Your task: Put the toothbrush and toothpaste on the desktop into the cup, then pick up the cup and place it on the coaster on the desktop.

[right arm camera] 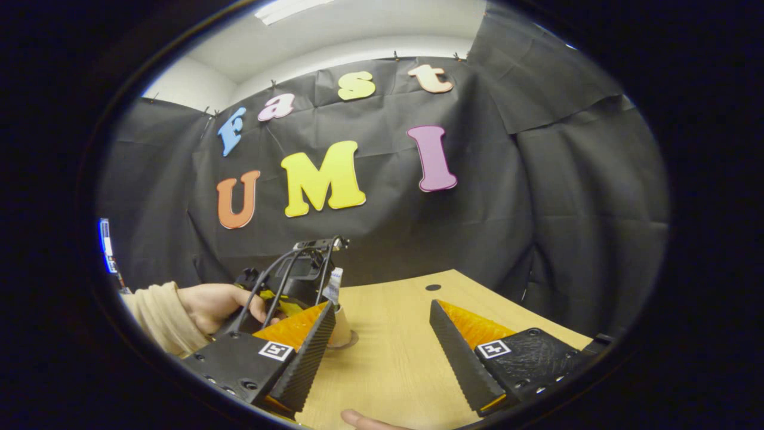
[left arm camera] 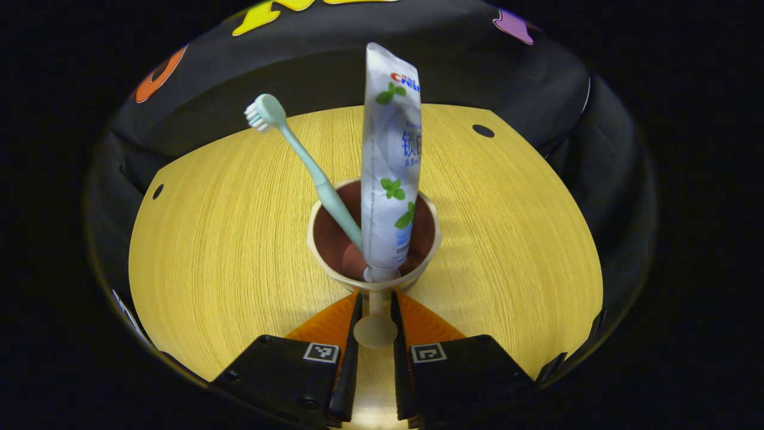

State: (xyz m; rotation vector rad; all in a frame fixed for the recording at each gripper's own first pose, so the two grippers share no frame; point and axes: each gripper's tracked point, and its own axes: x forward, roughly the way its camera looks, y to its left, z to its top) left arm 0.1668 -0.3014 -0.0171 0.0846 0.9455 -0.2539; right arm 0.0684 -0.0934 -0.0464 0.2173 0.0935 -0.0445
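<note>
The left tongs (left arm camera: pixel 375 325) are closed on the stem-like handle of the beige cup with brown interior (left arm camera: pixel 374 239), just ahead, which holds the mint-green toothbrush (left arm camera: pixel 298 152) and white toothpaste tube (left arm camera: pixel 391 173). The right tongs (right arm camera: pixel 382 334) are held wide apart, empty, above the pale wooden desk (right arm camera: pixel 394 352).

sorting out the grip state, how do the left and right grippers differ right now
The left gripper has its fingers closed in on the cup's handle; the right gripper stands wide open with nothing between its fingers. The left is at the cup on the desktop; the right hangs farther back above it. Both have black fingers with orange backing.
</note>
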